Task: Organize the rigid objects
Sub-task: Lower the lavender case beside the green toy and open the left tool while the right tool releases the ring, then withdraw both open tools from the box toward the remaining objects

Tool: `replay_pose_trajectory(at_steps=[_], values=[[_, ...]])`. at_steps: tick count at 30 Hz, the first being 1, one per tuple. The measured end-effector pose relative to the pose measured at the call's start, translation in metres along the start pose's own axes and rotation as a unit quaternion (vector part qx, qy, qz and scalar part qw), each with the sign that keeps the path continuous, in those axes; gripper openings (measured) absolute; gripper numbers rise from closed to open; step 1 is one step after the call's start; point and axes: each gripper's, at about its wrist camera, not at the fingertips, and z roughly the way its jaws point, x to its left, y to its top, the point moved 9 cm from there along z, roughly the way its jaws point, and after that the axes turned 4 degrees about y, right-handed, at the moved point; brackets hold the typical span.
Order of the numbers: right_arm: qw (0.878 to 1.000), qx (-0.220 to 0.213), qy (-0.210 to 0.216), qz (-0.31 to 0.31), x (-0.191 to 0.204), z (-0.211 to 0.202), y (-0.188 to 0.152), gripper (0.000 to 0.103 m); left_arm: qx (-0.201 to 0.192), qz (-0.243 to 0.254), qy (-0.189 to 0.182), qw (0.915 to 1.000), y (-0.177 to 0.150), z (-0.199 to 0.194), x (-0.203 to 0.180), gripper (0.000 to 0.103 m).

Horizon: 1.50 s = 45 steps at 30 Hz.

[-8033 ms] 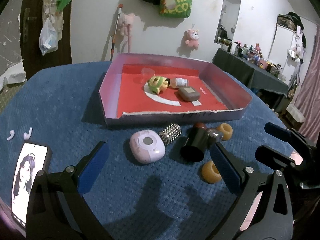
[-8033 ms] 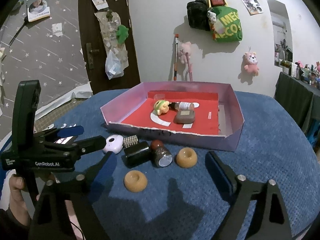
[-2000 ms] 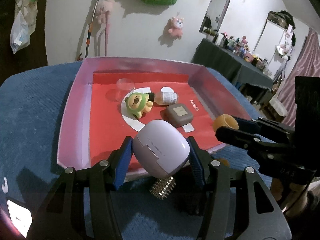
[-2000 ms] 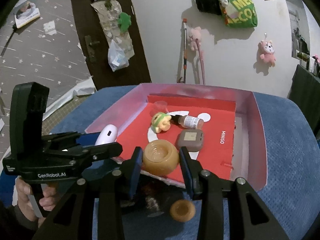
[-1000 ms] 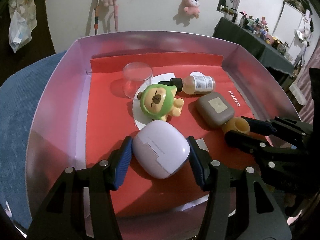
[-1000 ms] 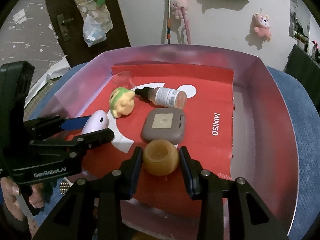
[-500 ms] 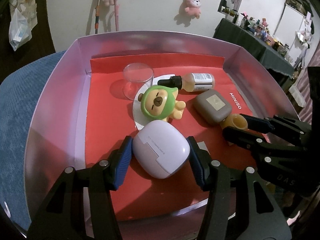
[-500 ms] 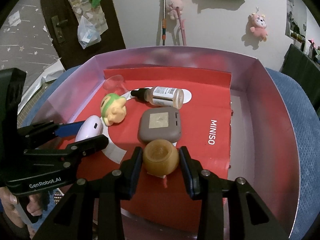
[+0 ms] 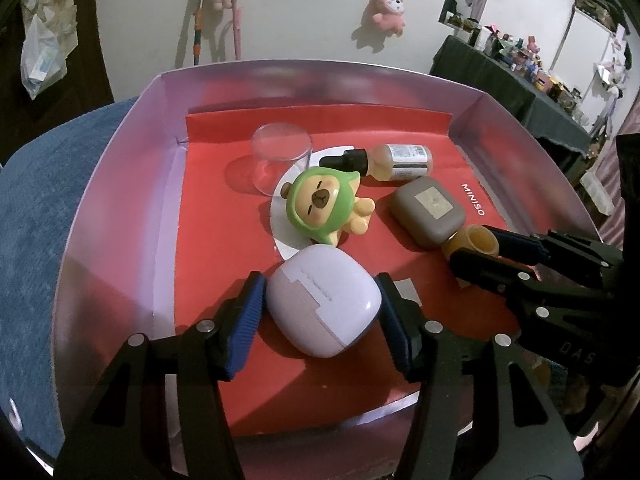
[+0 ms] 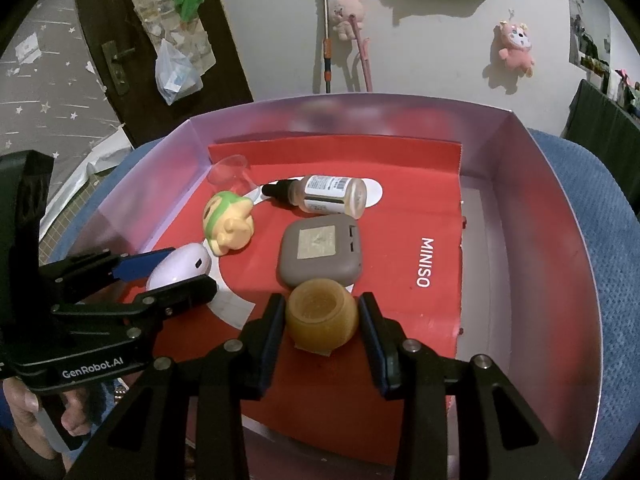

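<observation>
Nearest in the left wrist view, the left gripper (image 9: pixel 320 308) straddles the lilac case (image 9: pixel 322 298), which lies on the red liner of the pink box (image 9: pixel 120 184). Its jaws are opening, and a sliver of gap shows at each blue pad, so the case looks released rather than gripped. In the right wrist view, the right gripper (image 10: pixel 322 318) has its jaws clamped on the amber cup (image 10: pixel 322 314), which sits low over the liner, just in front of the brown case (image 10: pixel 320 254) and apparently touching it.

The step in hand seems to be setting both things down in the box. Next, the left gripper should likely back up and out without nudging the lilac case, while the right jaws need to part to leave the cup.

Both grippers tilt steeply down into the box, side by side; a hand (image 10: pixel 36 412) grips the left handle.

Farther in lie the green-hooded figure (image 9: pixel 324 202), the dropper bottle (image 9: pixel 384 162) and an upturned clear cup (image 9: pixel 280 152).
</observation>
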Motion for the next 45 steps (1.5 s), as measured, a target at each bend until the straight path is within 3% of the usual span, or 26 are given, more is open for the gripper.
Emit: replay_pose_trajectory(at_steps=[3,6,12,31,34,40,42,45], values=[[1.0,0.0,0.002,0.001,0.0,0.0,0.0,0.043,-0.001,-0.007,-0.001,1.0,-0.001,-0.001,0.002,0.066],[1.0,-0.002,0.005,0.002,0.001,-0.003,-0.001,0.055,-0.003,-0.013,-0.005,0.9999,-0.002,-0.003,0.004,0.066],[1.0,-0.011,0.008,0.002,0.002,-0.011,-0.003,0.058,-0.018,-0.009,-0.002,0.9998,-0.001,-0.012,0.003,0.067],[0.997,-0.07,0.029,-0.02,0.028,-0.062,-0.008,0.094,-0.076,0.005,0.014,0.997,0.0,-0.054,-0.004,0.074],[0.996,-0.079,0.035,-0.024,0.033,-0.069,-0.01,0.099,-0.079,0.0,0.017,0.9967,-0.003,-0.059,-0.002,0.084],[0.993,-0.1,0.047,-0.031,0.041,-0.085,-0.013,0.103,-0.092,-0.018,0.013,0.9955,-0.007,-0.071,0.003,0.086],[0.993,-0.105,0.05,-0.032,0.042,-0.089,-0.014,0.103,-0.092,-0.019,0.014,0.9955,-0.009,-0.073,0.004,0.095],[0.992,-0.112,0.053,-0.031,0.044,-0.094,-0.015,0.103,-0.099,-0.018,0.023,0.9947,-0.013,-0.076,0.004,0.097]])
